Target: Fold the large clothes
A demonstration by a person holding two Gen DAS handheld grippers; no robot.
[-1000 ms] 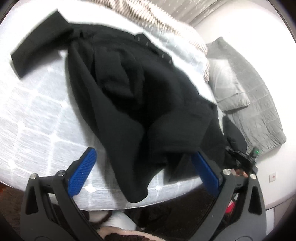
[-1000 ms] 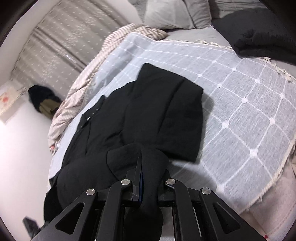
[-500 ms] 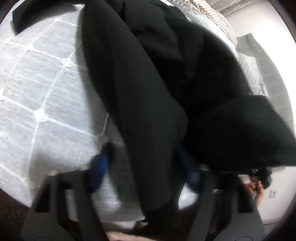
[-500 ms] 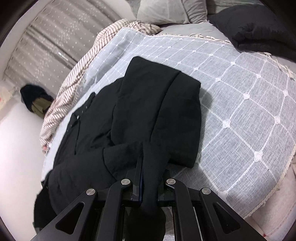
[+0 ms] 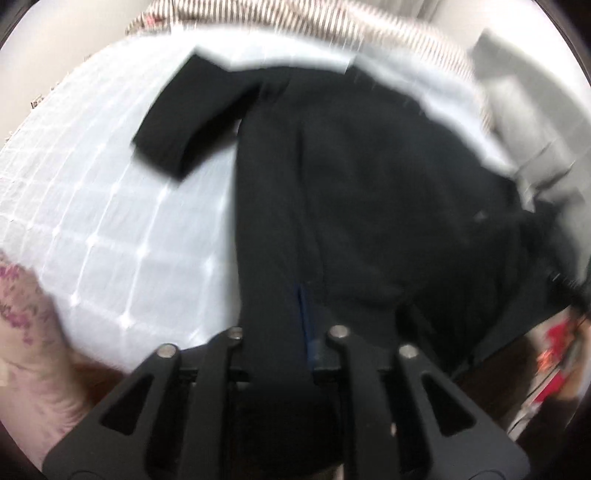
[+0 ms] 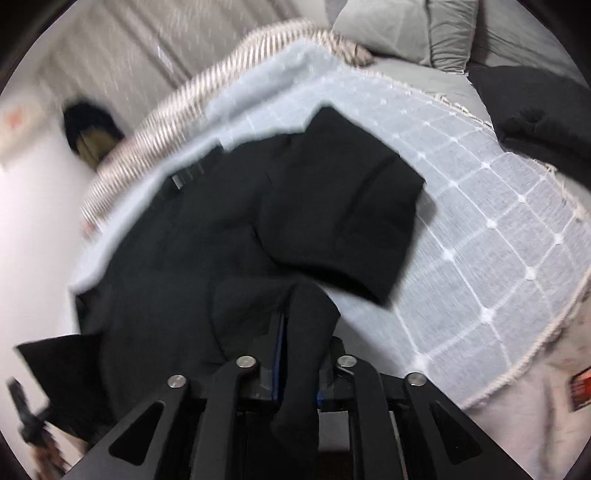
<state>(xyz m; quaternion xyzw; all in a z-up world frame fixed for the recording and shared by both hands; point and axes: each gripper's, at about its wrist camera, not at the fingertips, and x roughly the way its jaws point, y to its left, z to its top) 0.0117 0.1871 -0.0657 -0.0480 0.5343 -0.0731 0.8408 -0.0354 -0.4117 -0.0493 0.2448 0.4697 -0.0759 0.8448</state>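
Observation:
A black coat (image 5: 369, 184) lies spread on the bed, one sleeve (image 5: 177, 122) stretched out to the left. My left gripper (image 5: 286, 325) is at the coat's near edge. Its jaws are closing and black cloth fills the gap between them, beside a sliver of blue pad (image 5: 304, 314). In the right wrist view the coat (image 6: 184, 258) has a folded flap (image 6: 343, 221) lying on top. My right gripper (image 6: 299, 354) has a bunched fold of the coat between its blue pads (image 6: 279, 354). Its jaws are opening slightly, and the cloth still fills the gap.
A pale bedspread with a white grid (image 6: 480, 240) covers the bed, with its fringed edge on the right. A striped blanket (image 5: 295, 26) lies along the far side. Grey pillows (image 6: 424, 33) and a dark quilt (image 6: 535, 110) sit at the head. Pink flowered fabric (image 5: 22, 295) shows at lower left.
The left gripper went from wide open at the bed's edge to closed over the coat's hem, then swung back. The right jaws widened a little and that view rolled.

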